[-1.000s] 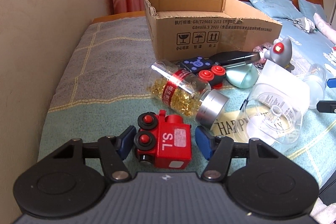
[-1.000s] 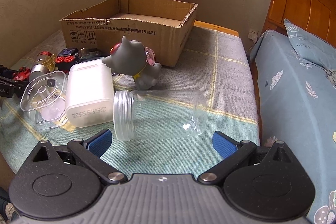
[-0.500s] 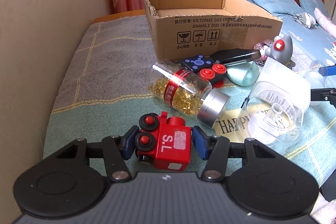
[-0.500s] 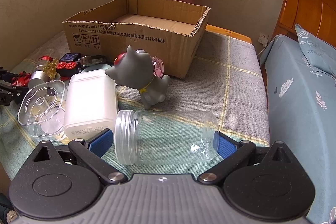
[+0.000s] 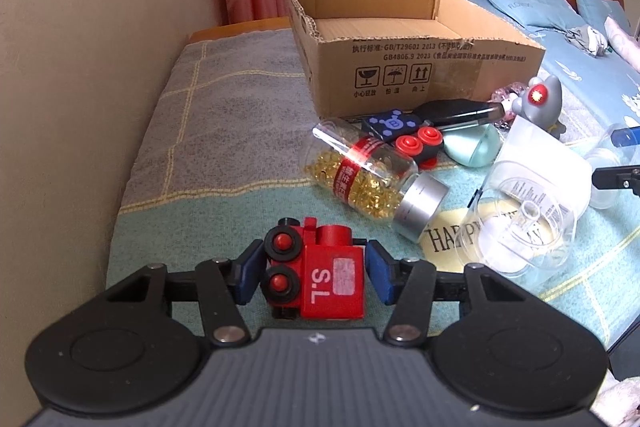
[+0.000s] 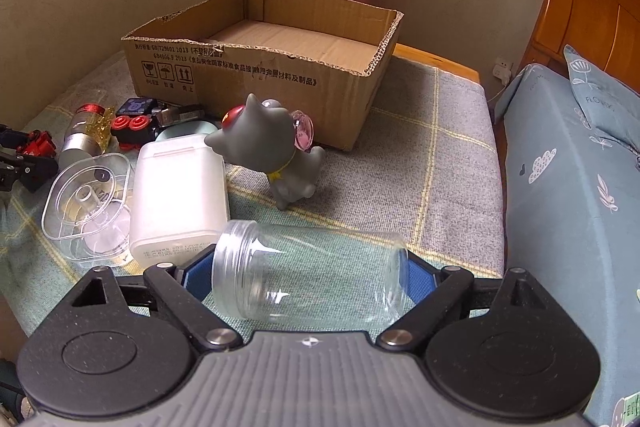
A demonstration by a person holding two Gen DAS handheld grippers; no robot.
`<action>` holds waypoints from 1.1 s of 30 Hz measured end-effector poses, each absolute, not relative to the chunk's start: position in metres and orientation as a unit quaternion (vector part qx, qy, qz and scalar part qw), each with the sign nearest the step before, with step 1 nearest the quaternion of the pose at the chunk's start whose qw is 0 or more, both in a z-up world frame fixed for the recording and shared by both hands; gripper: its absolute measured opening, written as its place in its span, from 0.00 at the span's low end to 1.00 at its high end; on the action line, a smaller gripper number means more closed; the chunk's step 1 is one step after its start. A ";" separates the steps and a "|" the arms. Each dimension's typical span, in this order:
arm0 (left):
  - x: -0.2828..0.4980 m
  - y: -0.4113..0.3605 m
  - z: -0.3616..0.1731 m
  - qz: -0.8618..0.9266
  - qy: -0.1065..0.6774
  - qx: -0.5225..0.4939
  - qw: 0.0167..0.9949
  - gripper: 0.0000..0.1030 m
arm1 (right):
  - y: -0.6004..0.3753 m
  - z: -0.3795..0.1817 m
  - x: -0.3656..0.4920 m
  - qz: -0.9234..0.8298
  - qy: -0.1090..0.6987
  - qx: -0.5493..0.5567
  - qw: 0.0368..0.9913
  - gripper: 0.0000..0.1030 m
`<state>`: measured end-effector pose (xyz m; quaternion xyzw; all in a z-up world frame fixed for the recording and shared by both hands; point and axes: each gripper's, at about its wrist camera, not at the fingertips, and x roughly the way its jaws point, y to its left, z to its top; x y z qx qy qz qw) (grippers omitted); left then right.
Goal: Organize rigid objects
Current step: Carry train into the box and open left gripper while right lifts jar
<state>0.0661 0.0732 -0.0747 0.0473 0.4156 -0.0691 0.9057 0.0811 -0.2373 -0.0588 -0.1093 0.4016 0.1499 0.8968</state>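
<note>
Clutter is lying spread over the checked blanket (image 5: 224, 131) in front of an open cardboard box (image 5: 400, 39), which is sitting empty against the wall and is probably serving as the place where the rigid things are meant to end up. The left hand-held gripper (image 5: 314, 277) is clenching a red toy train (image 5: 320, 275) from both sides, its blue pads pressing on the wheels at one flank and on the flat body at the other, likely because those faces are giving the firmest hold on a blocky toy. The right hand-held gripper (image 6: 308, 275) is grasping a clear plastic jar (image 6: 312, 275) lengthwise, one pad against the threaded mouth and one against the base, since the jar is lying on its side across the fingers and its round wall would be slipping under a crosswise pinch. Both things appear to be sitting low, near the blanket; whether either is lifted is not clear. Waiting between the grippers and the box are a capsule bottle (image 5: 360, 179) on its side, a white container (image 6: 178, 195), a clear spool case (image 6: 86, 203) and a grey cat figure (image 6: 276, 147), the figure standing just in front of the box wall, so the right carry is probably needing some height to be passing over it
</note>
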 end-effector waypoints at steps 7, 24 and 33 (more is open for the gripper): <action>0.064 0.080 -0.056 -0.064 0.408 0.043 0.910 0.47 | -0.241 -0.042 0.080 0.150 0.394 -0.118 0.899 0.91; 0.081 0.054 0.000 -0.103 0.349 0.062 0.929 0.47 | -0.236 -0.011 0.084 0.175 0.356 -0.109 0.911 0.91; 0.145 0.014 0.045 -0.145 0.303 0.099 0.937 0.47 | -0.225 0.017 0.092 0.188 0.315 -0.123 0.922 0.91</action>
